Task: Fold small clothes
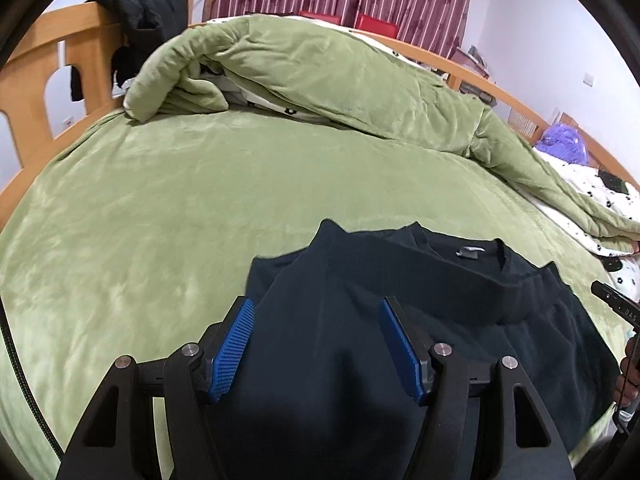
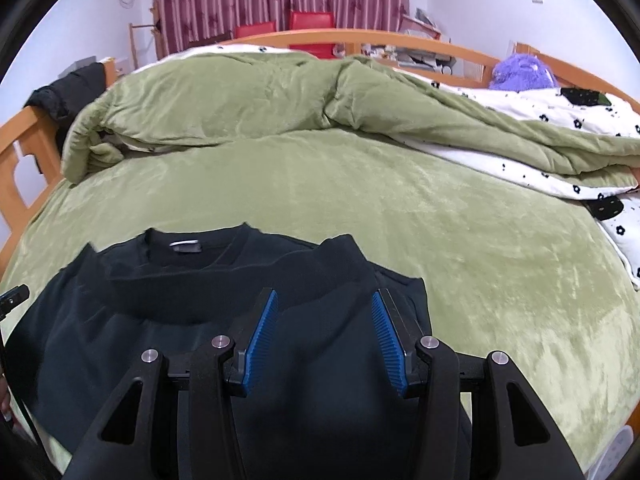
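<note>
A dark navy sweatshirt lies on the green bed cover, its ribbed hem folded up toward the collar with the grey neck label. My left gripper hovers over the garment's left part, blue pads wide apart and pressing on nothing. Over its right part my right gripper is likewise open, with fabric showing below the gap. The tip of the right gripper shows at the left wrist view's right edge. The left gripper's tip shows at the other view's left edge.
A bunched green duvet and a white flower-print sheet fill the far side of the bed. The wooden bed frame carries a black jacket. A purple plush toy sits at the far right.
</note>
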`<state>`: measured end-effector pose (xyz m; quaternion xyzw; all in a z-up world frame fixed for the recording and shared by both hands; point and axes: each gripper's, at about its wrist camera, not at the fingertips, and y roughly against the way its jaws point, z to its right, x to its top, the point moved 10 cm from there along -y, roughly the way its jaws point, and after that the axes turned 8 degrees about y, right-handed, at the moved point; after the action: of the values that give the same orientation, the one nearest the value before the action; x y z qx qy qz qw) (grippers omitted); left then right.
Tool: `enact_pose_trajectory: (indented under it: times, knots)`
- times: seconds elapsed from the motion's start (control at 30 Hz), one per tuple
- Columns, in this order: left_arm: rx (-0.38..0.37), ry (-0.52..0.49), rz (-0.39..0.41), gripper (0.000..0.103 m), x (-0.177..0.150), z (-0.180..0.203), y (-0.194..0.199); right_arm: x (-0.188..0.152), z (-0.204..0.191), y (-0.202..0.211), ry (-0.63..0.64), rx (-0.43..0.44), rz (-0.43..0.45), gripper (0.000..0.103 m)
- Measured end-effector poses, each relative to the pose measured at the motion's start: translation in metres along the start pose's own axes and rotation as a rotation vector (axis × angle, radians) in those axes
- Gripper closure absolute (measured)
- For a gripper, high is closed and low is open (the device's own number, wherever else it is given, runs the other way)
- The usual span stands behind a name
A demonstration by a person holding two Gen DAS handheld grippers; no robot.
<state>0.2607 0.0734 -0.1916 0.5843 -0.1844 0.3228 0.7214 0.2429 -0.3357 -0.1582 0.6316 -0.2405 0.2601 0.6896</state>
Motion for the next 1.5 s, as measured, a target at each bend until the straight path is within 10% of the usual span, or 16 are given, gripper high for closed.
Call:
enact_pose_trajectory:
  times: [0.43,1.07,1.5]
  knots:
    - [0.092,0.043,-0.077,0.038,-0.005,-0.032,-0.079,-0.015,0.015,-0.105,0.034,-0.073,-0.125,0.054]
    - [0.083,0.07,-0.065,0.037,-0.011,-0.042,-0.069,-0.015,0.037,-0.097,-0.043,-0.104,-0.102,0.052]
    - [0.078,0.035,-0.028,0.038,-0.008,-0.041,-0.043,-0.042,-0.122,-0.02,0.126,0.2,-0.017,0.051]
